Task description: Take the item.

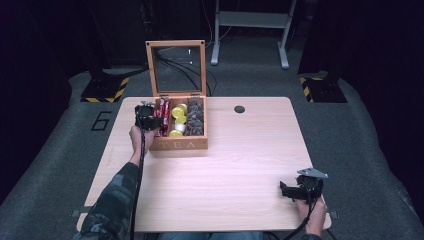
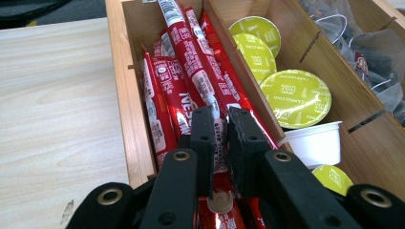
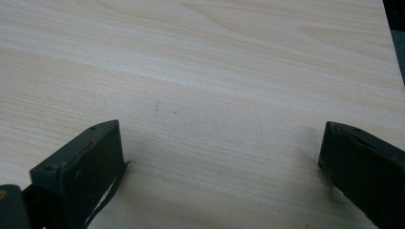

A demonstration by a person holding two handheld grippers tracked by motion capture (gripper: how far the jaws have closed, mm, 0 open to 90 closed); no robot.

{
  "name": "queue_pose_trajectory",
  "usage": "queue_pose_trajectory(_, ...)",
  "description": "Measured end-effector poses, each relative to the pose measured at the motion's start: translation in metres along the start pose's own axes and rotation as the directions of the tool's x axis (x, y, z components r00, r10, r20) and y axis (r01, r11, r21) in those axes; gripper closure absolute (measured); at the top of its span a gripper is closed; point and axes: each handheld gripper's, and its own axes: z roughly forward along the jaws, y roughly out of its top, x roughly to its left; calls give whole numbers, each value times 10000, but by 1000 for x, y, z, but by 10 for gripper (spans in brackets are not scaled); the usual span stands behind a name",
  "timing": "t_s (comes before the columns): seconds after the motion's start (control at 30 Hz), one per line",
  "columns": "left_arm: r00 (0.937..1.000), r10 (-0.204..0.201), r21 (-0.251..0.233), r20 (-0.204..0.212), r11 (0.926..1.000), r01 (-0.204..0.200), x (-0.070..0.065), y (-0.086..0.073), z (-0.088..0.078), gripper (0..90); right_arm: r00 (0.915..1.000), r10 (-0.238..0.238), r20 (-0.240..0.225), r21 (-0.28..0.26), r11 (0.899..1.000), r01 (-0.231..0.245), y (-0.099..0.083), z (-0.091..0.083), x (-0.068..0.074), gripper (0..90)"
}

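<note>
L gripper is sitting w/ its jaws pressed nearly together over the left compartment of the tea box, pinching one red stick sachet between the tips, or so it's looking; contact pt is partly hidden by the jaws. In the high view the same gripper is hanging over the box's front-left corner, hand behind it.

The sachet is probably going to handle light and floppy: thin foil tube, powder inside, so it'll be bending under its own length if taken at one end. Foil is glossy, likely slippery; pinching mid-length across the flat seems safer than at the crimped tip. Not fragile as such, but a hard squeeze could be creasing or bursting it.

Looks: red metallic sticks w/ white lettering, several lying lengthwise and overlapping, some leaning on the divider. Next compartment over is holding green-lidded capsules marked cappuccino, one white cup body showing; far compartment is holding dark tea bags in clear wraps.

R gripper is resting near the table's front-right edge, jaws spread wide, nothing between them, well apart from the box. Box lid is standing open, upright at the back.
</note>
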Motion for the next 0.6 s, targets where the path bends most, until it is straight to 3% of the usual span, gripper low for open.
queue_pose_trajectory(0.23, 9993, -265, -220, 262, 9994, 271, 3, -3, -8, 815, 10000, 1, 3, -1, 10000, -1, 0, 0, 0, 7)
queue_pose_trajectory(0.3, 9996, -57, -99, 279, 9999, 60, 3, -2, -12, 815, 10000, 5, -2, 3, 10000, -5, 0, 0, 0, 7)
queue_pose_trajectory(0.6, 9982, 17, -478, 604, 9989, 12, 0, 1, -29, 815, 10000, 3, -6, 5, 10000, -3, 0, 0, 0, 7)
